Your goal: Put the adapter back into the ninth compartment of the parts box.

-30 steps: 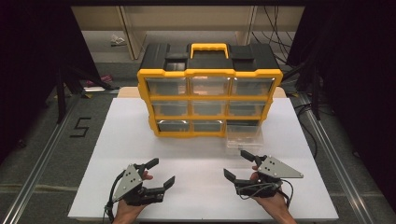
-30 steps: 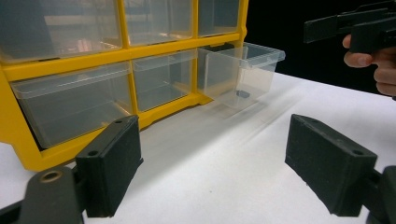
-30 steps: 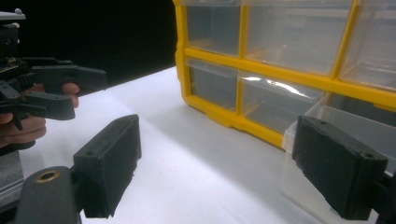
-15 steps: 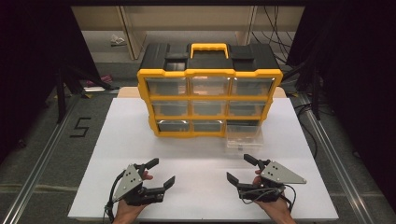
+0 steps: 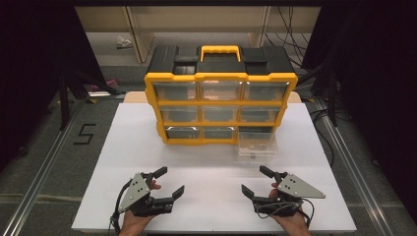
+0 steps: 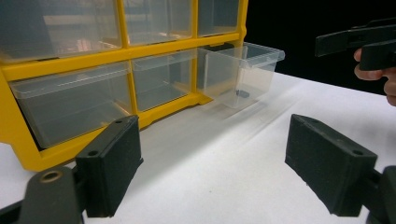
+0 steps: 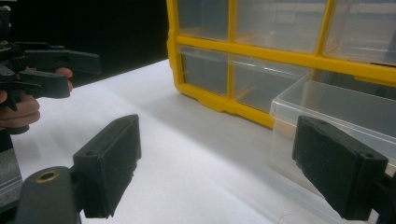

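On the white counter (image 5: 147,147), near its front edge, both grippers rest with jaws wide apart: left gripper (image 5: 170,182), right gripper (image 5: 256,181). Clear plastic drawer (image 5: 255,146) sits pulled out at the bottom right of the yellow-framed organiser cabinet (image 5: 220,105), a small dark item inside.

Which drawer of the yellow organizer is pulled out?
The bottom-right drawer: it stands out onto the table, while the other eight sit flush in the organizer.
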Available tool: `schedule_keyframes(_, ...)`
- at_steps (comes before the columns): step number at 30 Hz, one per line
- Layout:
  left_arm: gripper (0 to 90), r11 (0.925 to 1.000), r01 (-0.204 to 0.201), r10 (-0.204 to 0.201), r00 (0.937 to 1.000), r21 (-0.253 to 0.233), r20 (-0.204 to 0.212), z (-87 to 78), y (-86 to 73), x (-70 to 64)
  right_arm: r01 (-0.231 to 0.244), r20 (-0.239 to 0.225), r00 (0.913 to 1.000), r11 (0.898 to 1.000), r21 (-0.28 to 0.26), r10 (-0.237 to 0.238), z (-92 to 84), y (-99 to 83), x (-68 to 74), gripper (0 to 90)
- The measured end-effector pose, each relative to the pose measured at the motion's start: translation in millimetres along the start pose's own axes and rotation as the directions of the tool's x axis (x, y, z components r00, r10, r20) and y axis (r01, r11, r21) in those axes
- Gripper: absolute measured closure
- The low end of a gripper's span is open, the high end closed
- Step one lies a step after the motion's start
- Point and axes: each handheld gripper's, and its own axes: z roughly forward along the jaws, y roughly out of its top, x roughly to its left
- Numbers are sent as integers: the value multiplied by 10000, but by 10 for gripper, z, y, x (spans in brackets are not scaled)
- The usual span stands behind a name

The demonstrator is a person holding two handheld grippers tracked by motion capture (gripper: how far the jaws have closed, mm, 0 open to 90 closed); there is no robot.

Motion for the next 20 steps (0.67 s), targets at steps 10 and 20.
schedule_keyframes(10,180,10000,17,-17,10000,20,26,14,0,1,40,92,9999,10000,-20,-39,-4,-9,-17,163)
schedule_keyframes(20,180,10000,33,-33,10000,60,26,31,-5,17,-9,114,9999,10000,-25,9,5,-17,-38,164)
